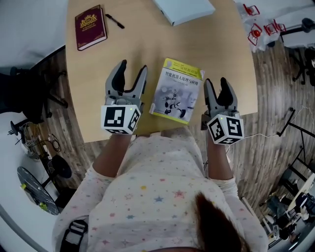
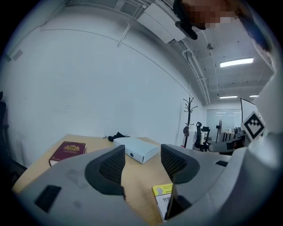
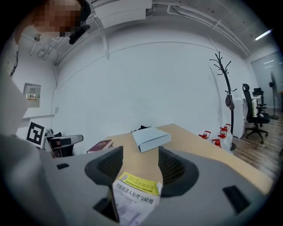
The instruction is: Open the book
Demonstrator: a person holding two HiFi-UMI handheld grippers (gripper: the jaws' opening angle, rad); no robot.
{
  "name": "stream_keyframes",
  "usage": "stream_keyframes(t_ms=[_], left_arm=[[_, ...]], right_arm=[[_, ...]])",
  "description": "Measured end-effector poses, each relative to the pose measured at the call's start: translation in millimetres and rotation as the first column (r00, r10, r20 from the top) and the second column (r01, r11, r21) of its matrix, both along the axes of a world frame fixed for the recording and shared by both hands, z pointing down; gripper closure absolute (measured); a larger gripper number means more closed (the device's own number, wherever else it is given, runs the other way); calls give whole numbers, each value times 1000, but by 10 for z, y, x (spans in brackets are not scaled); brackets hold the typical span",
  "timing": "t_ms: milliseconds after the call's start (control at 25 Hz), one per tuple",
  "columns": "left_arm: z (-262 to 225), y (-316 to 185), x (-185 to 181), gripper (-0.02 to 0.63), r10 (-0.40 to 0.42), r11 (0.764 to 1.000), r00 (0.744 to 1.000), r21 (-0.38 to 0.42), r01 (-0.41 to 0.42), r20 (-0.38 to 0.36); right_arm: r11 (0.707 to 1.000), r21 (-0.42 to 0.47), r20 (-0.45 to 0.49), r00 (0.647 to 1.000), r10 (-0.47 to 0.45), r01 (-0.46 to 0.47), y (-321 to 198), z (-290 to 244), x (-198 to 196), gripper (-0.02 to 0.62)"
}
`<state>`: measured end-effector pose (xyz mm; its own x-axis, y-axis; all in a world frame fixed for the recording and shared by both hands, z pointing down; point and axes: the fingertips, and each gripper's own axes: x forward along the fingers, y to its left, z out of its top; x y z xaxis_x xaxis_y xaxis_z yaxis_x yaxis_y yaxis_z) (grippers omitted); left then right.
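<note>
Right gripper (image 1: 215, 83) just beside closed, yellow-banded white book (image 1: 176, 92)

Odds and ends about the wooden table (image 1: 147, 47)
A maroon book (image 1: 90, 27) lay far left, a black pen (image 1: 114, 20) just beside it, a pale box (image 1: 183, 10) far centre, and small red objects (image 1: 263, 28) on the floor to the right.

Left claw (image 1: 132, 69) and right claw (image 1: 215, 83) point forward (both jaws apart).

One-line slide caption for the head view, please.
Closed yellow book lies on the wooden table between the open left tool and open right tool.
</note>
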<state>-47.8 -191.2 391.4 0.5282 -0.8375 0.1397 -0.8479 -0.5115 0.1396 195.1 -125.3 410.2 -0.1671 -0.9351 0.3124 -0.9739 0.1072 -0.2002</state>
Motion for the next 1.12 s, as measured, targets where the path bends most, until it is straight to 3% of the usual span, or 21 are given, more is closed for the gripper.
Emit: stream_keyframes(t_ms=[440, 1120], left_arm=[[310, 0, 107, 367, 16, 999, 1000, -47, -15, 25], [616, 14, 301, 367, 62, 993, 997, -106, -56, 51]], right_arm=[[988, -147, 1, 999, -43, 43, 101, 635, -115, 356], [930, -362, -1, 998, -61, 56, 245, 1529, -109, 374]])
